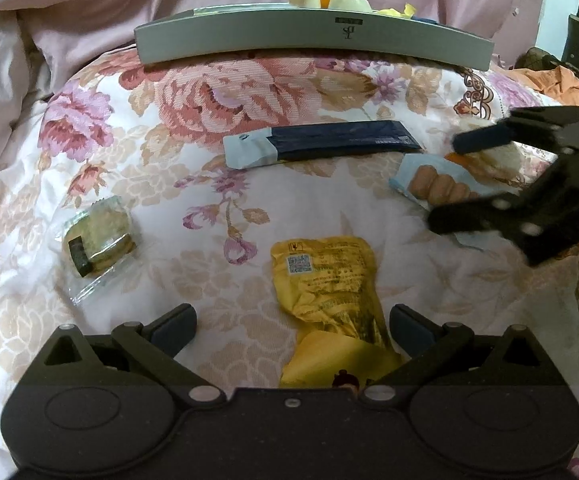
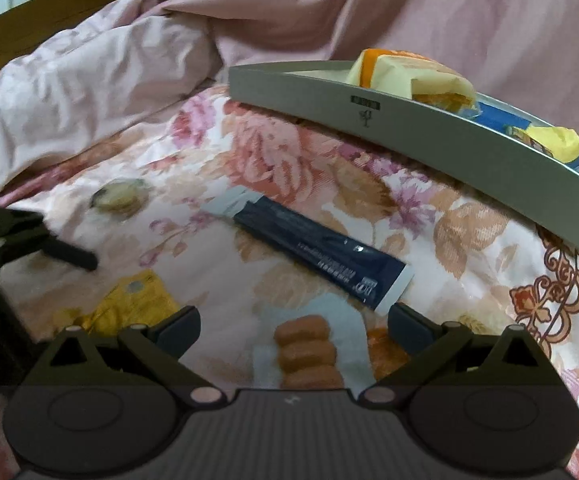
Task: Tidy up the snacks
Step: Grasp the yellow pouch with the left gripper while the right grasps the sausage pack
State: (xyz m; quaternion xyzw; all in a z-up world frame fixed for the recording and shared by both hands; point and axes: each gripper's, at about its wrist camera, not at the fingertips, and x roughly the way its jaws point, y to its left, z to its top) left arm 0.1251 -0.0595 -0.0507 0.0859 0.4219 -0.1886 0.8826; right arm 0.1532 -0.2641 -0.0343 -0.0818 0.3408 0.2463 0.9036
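Hovering with its jaws spread wide, the left claw (image 1: 292,320) frames the yellow snack pouch (image 1: 329,292) lying on the floral bedspread (image 1: 169,184); the right claw (image 2: 294,322), equally spread, sits over the sausage packet (image 2: 309,350). Each grab would go best, I judge, by lowering until the pads straddle the pack's middle, then pinching the crinkly film rather than the soft bedding beneath. A dark blue stick pack (image 1: 321,142) and a clear-wrapped biscuit (image 1: 99,236) lie loose farther off, well apart. Behind them the grey tray (image 1: 249,44) already holds a pale yellow wrapped snack with an orange band (image 2: 409,76) and smaller blue and yellow packets (image 2: 545,136).
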